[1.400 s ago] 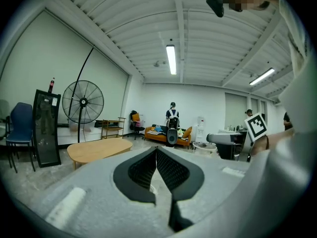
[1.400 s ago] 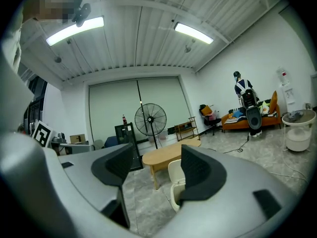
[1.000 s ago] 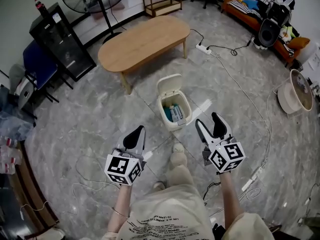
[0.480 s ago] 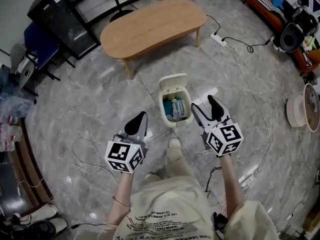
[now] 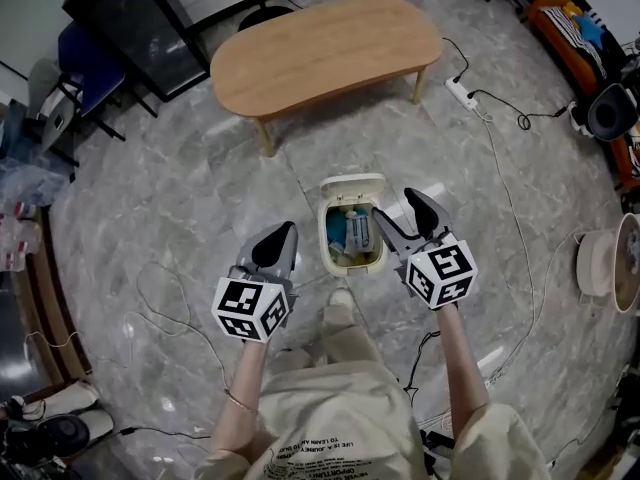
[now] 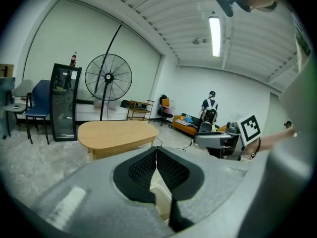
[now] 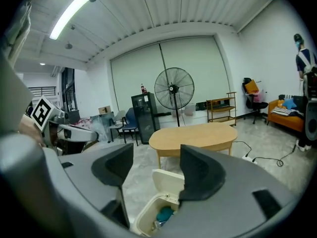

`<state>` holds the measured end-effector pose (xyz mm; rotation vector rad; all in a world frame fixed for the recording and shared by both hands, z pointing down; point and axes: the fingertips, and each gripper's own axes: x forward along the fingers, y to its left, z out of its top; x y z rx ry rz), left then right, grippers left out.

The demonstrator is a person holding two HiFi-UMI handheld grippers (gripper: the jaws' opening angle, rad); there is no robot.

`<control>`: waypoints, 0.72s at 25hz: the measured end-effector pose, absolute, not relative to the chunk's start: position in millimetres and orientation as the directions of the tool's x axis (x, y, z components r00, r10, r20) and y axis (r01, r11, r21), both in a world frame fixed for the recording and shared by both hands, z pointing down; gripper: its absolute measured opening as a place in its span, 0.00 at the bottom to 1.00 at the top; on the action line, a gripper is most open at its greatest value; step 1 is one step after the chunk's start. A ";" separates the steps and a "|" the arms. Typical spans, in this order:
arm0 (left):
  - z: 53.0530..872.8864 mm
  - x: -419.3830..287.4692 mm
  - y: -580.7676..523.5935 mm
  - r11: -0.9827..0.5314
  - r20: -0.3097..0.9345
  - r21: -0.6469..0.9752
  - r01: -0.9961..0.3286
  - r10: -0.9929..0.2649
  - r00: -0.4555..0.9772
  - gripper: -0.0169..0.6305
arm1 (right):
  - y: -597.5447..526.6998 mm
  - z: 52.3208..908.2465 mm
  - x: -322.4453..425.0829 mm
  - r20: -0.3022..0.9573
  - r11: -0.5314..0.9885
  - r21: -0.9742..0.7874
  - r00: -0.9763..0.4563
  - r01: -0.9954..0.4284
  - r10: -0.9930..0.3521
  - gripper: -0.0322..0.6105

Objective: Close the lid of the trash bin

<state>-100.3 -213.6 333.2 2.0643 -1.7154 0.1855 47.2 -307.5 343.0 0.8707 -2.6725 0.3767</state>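
Note:
A cream trash bin [image 5: 338, 260] stands on the grey floor right in front of me, its lid [image 5: 350, 184] tipped up and back toward the wooden table. Blue and white rubbish lies inside. In the right gripper view the bin [image 7: 148, 219] sits low between the jaws with its lid [image 7: 169, 180] raised. My right gripper [image 5: 400, 220] is open, held above the bin's right rim. My left gripper [image 5: 276, 246] is shut with nothing in it, held left of the bin. The left gripper view shows its pads [image 6: 140, 168] pressed together.
A kidney-shaped wooden table [image 5: 325, 51] stands just beyond the bin. A black cabinet [image 5: 140, 13] and a blue chair [image 5: 78, 53] are at the back left. A power strip [image 5: 462, 92] and white cables [image 5: 515, 228] run along the floor on the right. My shoe [image 5: 339, 301] is by the bin.
I have stepped closer to the bin, which now lies lower in the head view between both grippers. The right gripper has come over the bin's right rim. Jaw states are unchanged.

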 end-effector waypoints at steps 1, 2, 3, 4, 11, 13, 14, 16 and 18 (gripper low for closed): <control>338.4 -101.5 -219.3 -0.119 0.384 0.255 -0.959 -0.898 0.214 0.06 | -314.8 347.6 42.0 0.372 0.793 -0.139 -0.774 -0.593 -0.513 0.51; 343.9 -102.7 -225.0 -0.112 0.389 0.260 -0.959 -0.897 0.210 0.06 | -321.9 352.3 36.5 0.379 0.805 -0.126 -0.778 -0.580 -0.501 0.51; 349.6 -103.9 -230.6 -0.106 0.394 0.266 -0.958 -0.895 0.208 0.06 | -329.0 356.8 30.9 0.386 0.816 -0.111 -0.781 -0.567 -0.490 0.51; 355.7 -105.1 -236.2 -0.099 0.400 0.274 -0.957 -0.893 0.207 0.06 | -336.1 361.0 25.6 0.392 0.827 -0.094 -0.785 -0.554 -0.481 0.51; 396.3 -114.6 -257.9 -0.072 0.466 0.314 -0.947 -0.857 0.220 0.06 | -368.5 400.0 0.6 0.488 0.896 0.028 -0.777 -0.442 -0.398 0.51; 408.6 -119.0 -260.4 -0.065 0.482 0.321 -0.945 -0.848 0.223 0.06 | -372.3 415.5 -5.1 0.530 0.914 0.064 -0.763 -0.400 -0.370 0.51; 415.3 -120.7 -262.1 -0.060 0.488 0.328 -0.943 -0.844 0.224 0.06 | -374.1 424.0 -7.4 0.553 0.923 0.082 -0.753 -0.376 -0.356 0.51; 428.9 -123.9 -266.2 -0.051 0.500 0.341 -0.939 -0.836 0.227 0.06 | -378.5 439.2 -13.3 0.590 0.938 0.121 -0.736 -0.326 -0.332 0.51; 443.1 -127.2 -270.0 -0.046 0.513 0.351 -0.935 -0.826 0.233 0.06 | -381.5 455.0 -19.0 0.626 0.949 0.161 -0.715 -0.273 -0.311 0.51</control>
